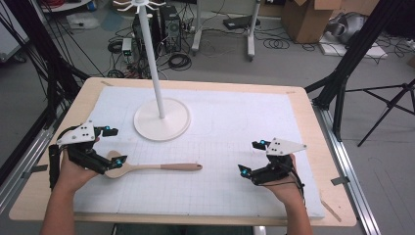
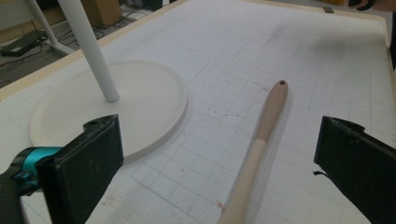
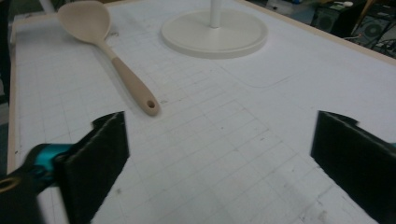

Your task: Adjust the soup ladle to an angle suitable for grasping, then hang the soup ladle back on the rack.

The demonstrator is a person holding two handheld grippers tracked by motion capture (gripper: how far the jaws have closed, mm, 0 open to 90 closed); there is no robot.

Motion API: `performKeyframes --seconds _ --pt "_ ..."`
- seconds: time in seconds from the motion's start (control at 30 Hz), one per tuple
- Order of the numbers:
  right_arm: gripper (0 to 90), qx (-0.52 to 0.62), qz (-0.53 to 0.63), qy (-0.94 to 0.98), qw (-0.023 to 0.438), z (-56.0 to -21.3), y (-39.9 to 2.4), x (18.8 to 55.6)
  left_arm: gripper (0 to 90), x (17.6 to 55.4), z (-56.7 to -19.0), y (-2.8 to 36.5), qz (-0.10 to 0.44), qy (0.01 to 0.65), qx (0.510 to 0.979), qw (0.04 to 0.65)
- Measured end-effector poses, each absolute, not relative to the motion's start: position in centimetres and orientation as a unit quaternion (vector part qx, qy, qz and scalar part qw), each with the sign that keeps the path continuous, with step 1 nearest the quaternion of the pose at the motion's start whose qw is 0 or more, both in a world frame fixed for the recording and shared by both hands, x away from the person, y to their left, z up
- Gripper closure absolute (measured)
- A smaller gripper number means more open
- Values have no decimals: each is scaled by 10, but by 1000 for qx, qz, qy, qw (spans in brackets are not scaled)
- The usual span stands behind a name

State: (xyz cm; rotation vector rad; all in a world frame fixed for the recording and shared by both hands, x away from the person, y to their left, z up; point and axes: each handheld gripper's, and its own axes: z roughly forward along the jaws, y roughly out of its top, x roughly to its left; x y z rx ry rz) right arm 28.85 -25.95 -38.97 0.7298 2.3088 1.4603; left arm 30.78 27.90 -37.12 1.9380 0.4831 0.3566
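Wooden spoon (image 1: 147,168) between wide left tongs (image 1: 116,146) (bowl end), wide right tongs (image 1: 249,157) well apart

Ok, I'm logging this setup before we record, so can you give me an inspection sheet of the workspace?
Surface: wooden table covered by a white gridded mat, faintly marked.
Job's things: beige spoon lying flat on the mat; white stand with round base and upright pole.
Clutter: nothing seen on the mat.
Grippers: left gripper open, over the spoon's bowl; right gripper open, holding nothing.
Cables: black cable trailing from the right gripper; loose cables on the floor.
Surroundings: cardboard box, black tripod legs.
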Motion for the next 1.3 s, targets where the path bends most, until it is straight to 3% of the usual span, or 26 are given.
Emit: performKeyframes --seconds 0.3,1.3 --pt "2 278 529 785 162 -391 -278 289 17 308 -373 273 143 199 814 526" --pt "3 278 511 800 149 -393 -274 294 17 309 -372 261 130 182 824 521"
